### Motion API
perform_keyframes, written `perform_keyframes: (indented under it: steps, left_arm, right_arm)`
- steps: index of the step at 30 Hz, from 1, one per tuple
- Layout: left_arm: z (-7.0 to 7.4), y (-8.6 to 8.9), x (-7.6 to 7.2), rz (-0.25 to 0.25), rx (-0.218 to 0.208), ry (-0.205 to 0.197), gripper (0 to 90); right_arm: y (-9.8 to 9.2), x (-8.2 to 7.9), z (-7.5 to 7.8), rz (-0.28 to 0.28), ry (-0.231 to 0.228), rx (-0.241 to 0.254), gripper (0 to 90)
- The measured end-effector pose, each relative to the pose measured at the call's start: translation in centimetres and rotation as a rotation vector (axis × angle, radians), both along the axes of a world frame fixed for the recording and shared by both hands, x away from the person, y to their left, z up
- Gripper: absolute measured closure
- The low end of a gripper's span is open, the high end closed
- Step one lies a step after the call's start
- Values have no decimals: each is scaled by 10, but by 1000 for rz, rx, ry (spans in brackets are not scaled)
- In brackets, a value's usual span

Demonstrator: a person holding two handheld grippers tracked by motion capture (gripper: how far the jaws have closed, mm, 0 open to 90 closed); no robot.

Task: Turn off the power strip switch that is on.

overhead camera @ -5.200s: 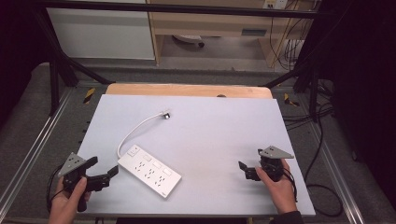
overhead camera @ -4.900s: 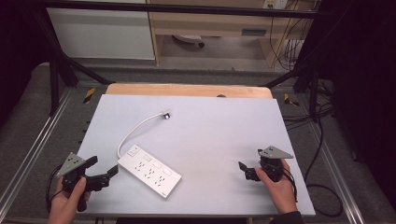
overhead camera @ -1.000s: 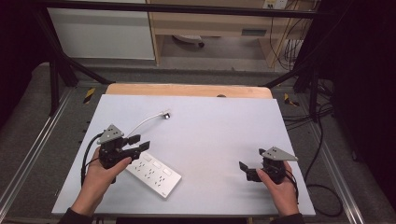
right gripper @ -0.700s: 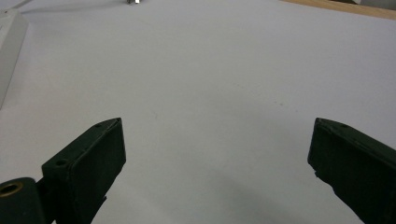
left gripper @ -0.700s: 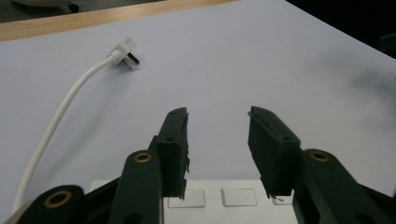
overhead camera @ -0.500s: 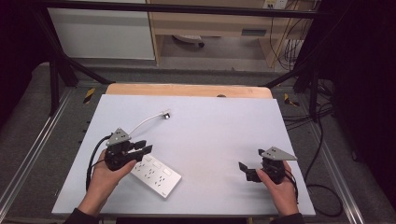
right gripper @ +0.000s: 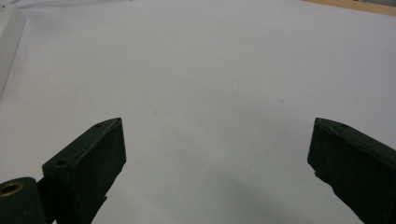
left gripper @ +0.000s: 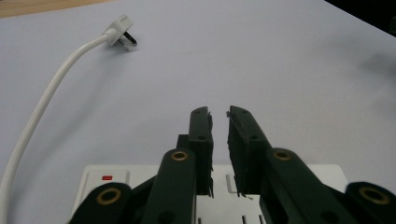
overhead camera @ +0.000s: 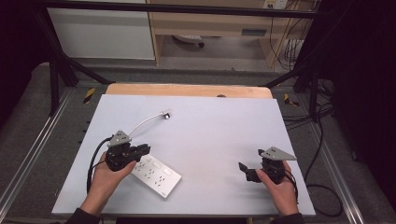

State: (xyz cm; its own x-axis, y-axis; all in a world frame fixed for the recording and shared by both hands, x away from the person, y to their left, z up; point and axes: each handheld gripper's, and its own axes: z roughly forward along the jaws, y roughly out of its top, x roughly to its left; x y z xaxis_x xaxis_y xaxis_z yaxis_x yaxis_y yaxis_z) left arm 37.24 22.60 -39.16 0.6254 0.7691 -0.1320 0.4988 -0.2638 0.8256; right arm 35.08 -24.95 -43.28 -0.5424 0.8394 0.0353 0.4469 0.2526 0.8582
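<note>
The power strip [overhead camera: 156,175] is a flat white rectangular block with rows of socket slots on its top face and a small red switch [left gripper: 107,178] near one corner. It lies flat on the pale table [overhead camera: 219,121], set diagonally, toward the left front part of the surface. A white cord [left gripper: 44,100] leaves the power strip's left end and curves away across the table to a white plug [overhead camera: 165,114], which lies beyond the power strip, well apart from it.

The left gripper [left gripper: 218,113] sits directly above the power strip's far end. Its jaws have just been closing and now stand narrow, with only a thin gap and nothing between them. Whether they touch the power strip cannot be told.

The right gripper [overhead camera: 243,168] is well to the right of the power strip, above bare table. Its jaws stand wide apart and hold nothing.
</note>
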Motion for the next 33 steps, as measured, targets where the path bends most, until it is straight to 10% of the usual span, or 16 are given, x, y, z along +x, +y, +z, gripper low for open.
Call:
perform_keyframes:
  steps: [33]
  left_arm:
    - [-23, 2, 7, -23, 57, 102, 900]
  right_arm:
    - [0, 1, -1, 1, 3, -7, 50]
